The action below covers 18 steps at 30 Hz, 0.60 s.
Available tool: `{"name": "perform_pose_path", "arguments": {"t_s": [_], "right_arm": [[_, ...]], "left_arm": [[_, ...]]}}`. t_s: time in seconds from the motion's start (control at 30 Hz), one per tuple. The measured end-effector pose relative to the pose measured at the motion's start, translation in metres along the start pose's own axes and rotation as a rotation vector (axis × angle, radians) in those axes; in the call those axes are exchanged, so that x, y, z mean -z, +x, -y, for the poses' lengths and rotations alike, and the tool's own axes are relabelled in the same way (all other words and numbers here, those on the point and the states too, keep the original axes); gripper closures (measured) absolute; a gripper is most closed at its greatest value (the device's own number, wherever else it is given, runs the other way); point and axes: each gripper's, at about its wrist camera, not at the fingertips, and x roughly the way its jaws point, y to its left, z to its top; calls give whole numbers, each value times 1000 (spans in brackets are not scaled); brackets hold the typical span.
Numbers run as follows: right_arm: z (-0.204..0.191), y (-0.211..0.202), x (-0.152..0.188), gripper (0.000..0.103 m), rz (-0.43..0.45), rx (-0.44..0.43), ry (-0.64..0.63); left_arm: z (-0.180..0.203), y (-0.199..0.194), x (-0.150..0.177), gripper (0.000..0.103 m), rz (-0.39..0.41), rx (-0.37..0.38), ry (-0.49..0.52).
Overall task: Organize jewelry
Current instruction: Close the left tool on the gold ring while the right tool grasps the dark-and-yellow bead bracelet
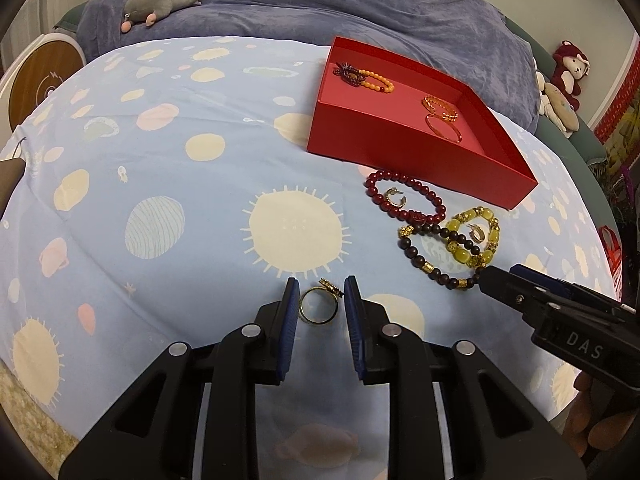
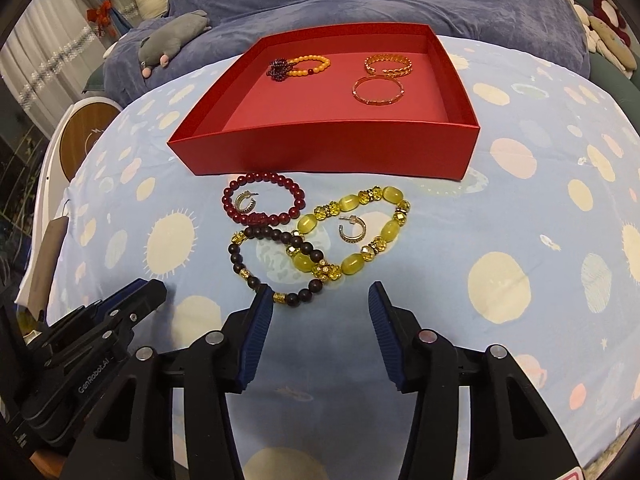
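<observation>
A red box [image 1: 392, 140] [image 2: 320, 152] holds an orange bead bracelet [image 2: 310, 66], a dark red piece [image 2: 280, 68] and two gold bangles [image 2: 378, 90]. In front of it lie a red bead bracelet [image 1: 404, 196] [image 2: 262, 198], a dark bead bracelet [image 1: 436, 256] [image 2: 276, 268], a yellow bead bracelet [image 1: 476, 236] [image 2: 352, 232] and two hoop earrings [image 2: 350, 232]. My left gripper [image 1: 322, 296] is open around a gold ring [image 1: 320, 306] on the cloth. My right gripper [image 2: 320, 296] is open, just short of the dark and yellow bracelets; it shows at the right of the left wrist view [image 1: 492, 278].
The jewelry lies on a light blue cloth with planet and sun prints [image 1: 180, 184]. A blue blanket [image 1: 360, 4] and a grey plush toy [image 1: 160, 0] lie behind. A round wooden-topped object [image 1: 40, 76] stands at the left. Plush toys [image 1: 564, 76] sit at the far right.
</observation>
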Motion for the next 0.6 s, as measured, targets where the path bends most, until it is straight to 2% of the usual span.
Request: {"name": "perform_pose_path", "arguments": {"t_s": [0.07,0.4,0.6], "right_arm": [[-1,5,-1,64,-9,-2,6],[1,18,-7,73,-13,5,44],[4,17,-5,91,-15,14,40]], "left_arm": [[0,0,0,80,0,3,0],[8,5,0,80,-10,19,9],[8,5,1,80,-12,19,11]]}}
